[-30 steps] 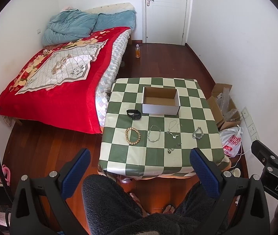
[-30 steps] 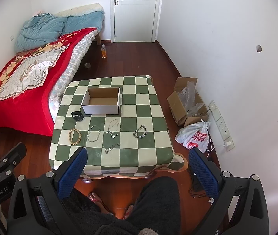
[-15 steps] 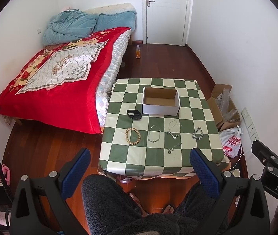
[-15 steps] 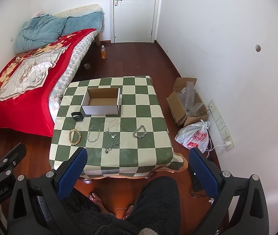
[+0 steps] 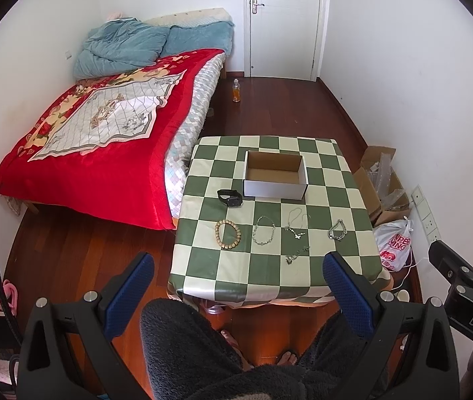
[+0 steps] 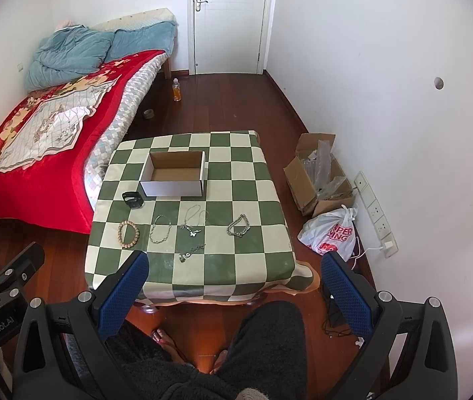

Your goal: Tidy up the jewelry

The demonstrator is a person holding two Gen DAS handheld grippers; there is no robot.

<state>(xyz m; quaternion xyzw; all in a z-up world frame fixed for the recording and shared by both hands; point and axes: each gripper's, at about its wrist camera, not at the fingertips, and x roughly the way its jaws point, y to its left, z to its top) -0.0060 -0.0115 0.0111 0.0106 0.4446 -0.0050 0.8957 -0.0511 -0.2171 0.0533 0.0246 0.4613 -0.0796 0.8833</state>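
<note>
A green-and-cream checkered table (image 5: 333, 183) (image 6: 256, 196) holds an open, empty white cardboard box (image 5: 274, 175) (image 6: 173, 174) at its far side. In front of the box lie a black watch (image 5: 230, 197) (image 6: 132, 199), a wooden bead bracelet (image 5: 228, 234) (image 6: 128, 235), a silver chain (image 5: 263, 230) (image 6: 160, 229), a pendant necklace (image 5: 296, 225) (image 6: 193, 220), a small pendant chain (image 5: 296, 255) (image 6: 190, 251) and a chunky silver bracelet (image 5: 337, 229) (image 6: 238, 226). My left gripper (image 5: 236, 276) and my right gripper (image 6: 234, 276) are open and empty, held high above the table's near edge.
A bed with a red blanket (image 5: 96, 140) stands left of the table. A cardboard box (image 6: 319, 180) and a plastic bag (image 6: 333, 233) lie on the floor at the right wall. A bottle (image 5: 236, 90) stands near the door. The person's legs (image 5: 203, 350) are below.
</note>
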